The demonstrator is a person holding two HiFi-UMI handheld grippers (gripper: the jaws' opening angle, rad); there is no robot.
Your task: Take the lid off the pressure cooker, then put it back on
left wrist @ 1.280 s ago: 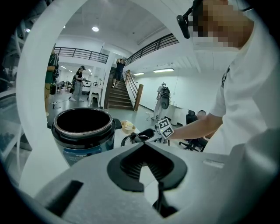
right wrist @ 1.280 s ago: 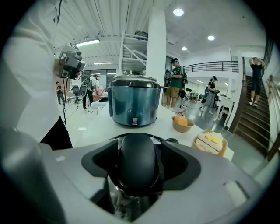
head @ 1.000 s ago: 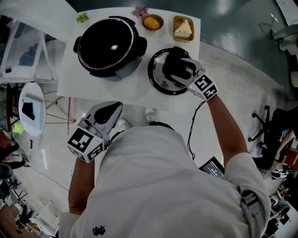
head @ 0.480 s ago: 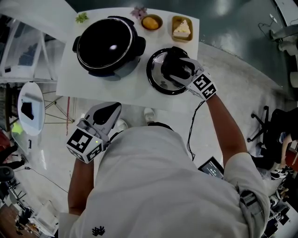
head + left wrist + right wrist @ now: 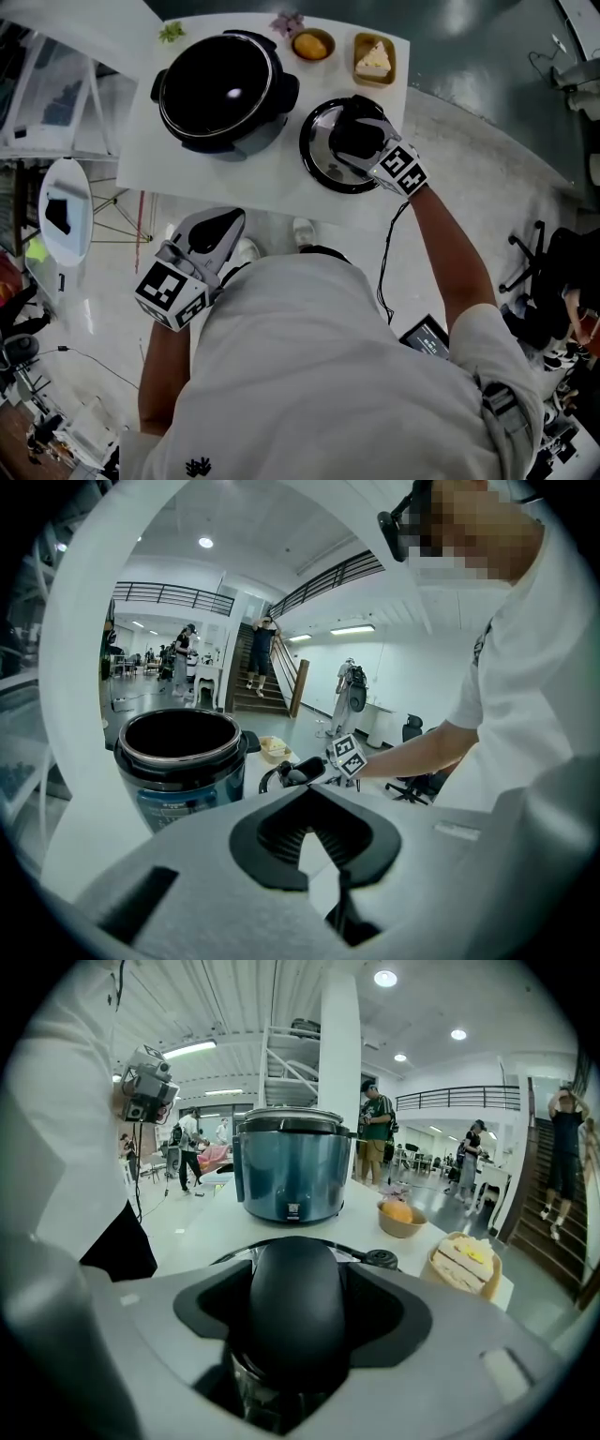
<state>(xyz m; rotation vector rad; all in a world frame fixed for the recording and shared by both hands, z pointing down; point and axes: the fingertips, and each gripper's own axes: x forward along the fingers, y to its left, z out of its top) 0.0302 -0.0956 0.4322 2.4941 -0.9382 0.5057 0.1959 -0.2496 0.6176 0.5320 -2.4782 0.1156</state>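
Note:
The open pressure cooker stands at the back left of the white table, its black pot empty. Its lid lies flat on the table to the cooker's right. My right gripper is over the lid, shut on its black handle, which fills the space between the jaws. The cooker's blue body rises just behind the handle. My left gripper hangs off the table's near edge, close to my body, shut with nothing in it. From the left gripper view the cooker stands ahead.
At the back right of the table stand a small bowl with an orange item and a wooden tray with a sandwich wedge. A pink flower and green sprig lie at the far edge. People stand in the hall behind.
The right gripper stays on the lid's handle and the lid is still on the table. The left gripper has not moved; only the head view has shifted slightly.

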